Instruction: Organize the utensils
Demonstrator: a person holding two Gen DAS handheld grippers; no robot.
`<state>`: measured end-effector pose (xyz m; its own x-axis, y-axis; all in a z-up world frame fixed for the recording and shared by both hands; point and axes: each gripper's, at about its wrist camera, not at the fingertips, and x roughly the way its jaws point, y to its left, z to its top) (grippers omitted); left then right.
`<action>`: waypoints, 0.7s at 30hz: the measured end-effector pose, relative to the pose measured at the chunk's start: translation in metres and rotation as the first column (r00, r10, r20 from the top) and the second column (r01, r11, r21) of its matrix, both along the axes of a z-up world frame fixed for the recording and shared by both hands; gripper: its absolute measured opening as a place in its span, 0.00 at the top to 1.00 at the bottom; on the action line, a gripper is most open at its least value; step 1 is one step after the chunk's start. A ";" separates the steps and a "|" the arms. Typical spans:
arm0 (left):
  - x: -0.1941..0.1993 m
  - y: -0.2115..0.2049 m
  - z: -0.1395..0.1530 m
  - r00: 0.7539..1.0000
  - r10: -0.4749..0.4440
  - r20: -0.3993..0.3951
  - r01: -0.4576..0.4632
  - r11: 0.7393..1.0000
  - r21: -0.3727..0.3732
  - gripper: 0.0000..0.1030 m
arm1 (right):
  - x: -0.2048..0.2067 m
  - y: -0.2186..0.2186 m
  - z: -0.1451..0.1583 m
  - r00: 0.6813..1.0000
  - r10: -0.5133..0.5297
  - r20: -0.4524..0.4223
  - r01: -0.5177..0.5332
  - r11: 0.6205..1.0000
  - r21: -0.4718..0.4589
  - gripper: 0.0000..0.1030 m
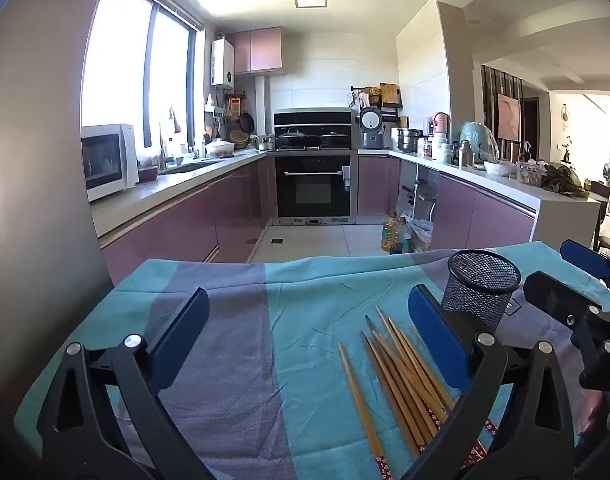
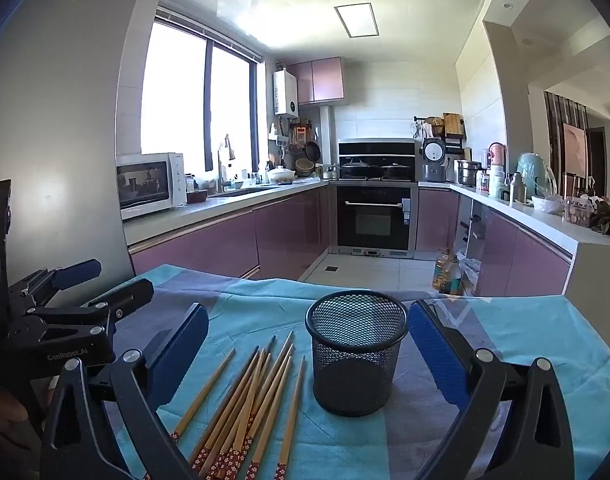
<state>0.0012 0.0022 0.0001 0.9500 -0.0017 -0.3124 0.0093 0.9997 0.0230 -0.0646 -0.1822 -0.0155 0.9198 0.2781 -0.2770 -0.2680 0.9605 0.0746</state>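
- Hovering nearest the lens, the right gripper (image 2: pixel 307 344) stands with jaws spread wide and nothing between its pads; the left gripper (image 1: pixel 305 328) is likewise released and empty, both tilted slightly down toward the worktop (image 2: pixel 545 336)
- Lying loose under the right gripper, the chopsticks (image 2: pixel 249 404) form a fanned, overlapping pile, patterned red ends toward the camera, tips pointing away; a clench on one stick would likely drag or flick its neighbours, since several cross one another
- Thin round sticks flat on cloth leave little for the pads to get under, so I judge a pinch could slip off or bunch up the cloth (image 2: pixel 345 448) instead; its creases suggest it is loose and may slide, shifting everything on it
- Grabbing a bundle at once risks a splayed hold, with sticks pivoting out and dropping as they are lifted
- Just beside the pile, to its right, the mesh cup (image 2: pixel 355 354) stands upright and looks empty; it seems light, so a stick end striking its rim or wall could tip it or push it along the cloth, especially with no gripper steadying it
- Both grippers sit close together, the left one just left of the pile in the right view, so reaching for the same sticks could knock them together
- Beyond the cup the worktop ends at its far edge (image 2: pixel 265 280), with the kitchen floor (image 2: pixel 365 272) below; a toppled cup or a flicked stick could roll off there
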 end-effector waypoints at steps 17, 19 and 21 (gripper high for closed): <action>-0.006 -0.001 0.007 0.997 -0.021 0.078 0.022 1.000 -0.015 0.04 | 0.001 -0.005 -0.001 1.000 -0.022 -0.003 0.022 1.000 0.011 0.06; -0.009 0.003 0.007 0.996 -0.020 0.088 0.023 0.999 -0.024 0.04 | 0.000 -0.005 -0.002 1.000 -0.027 -0.002 0.027 1.000 0.010 0.06; -0.012 0.002 0.006 0.995 -0.023 0.093 0.025 0.999 -0.026 0.04 | 0.000 -0.006 -0.002 0.999 -0.035 0.002 0.035 0.999 0.006 0.06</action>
<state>-0.0107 0.0043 0.0065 0.9744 -0.0323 -0.2226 0.0326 0.9995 -0.0024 -0.0649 -0.1878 -0.0170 0.9295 0.2471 -0.2737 -0.2340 0.9689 0.0802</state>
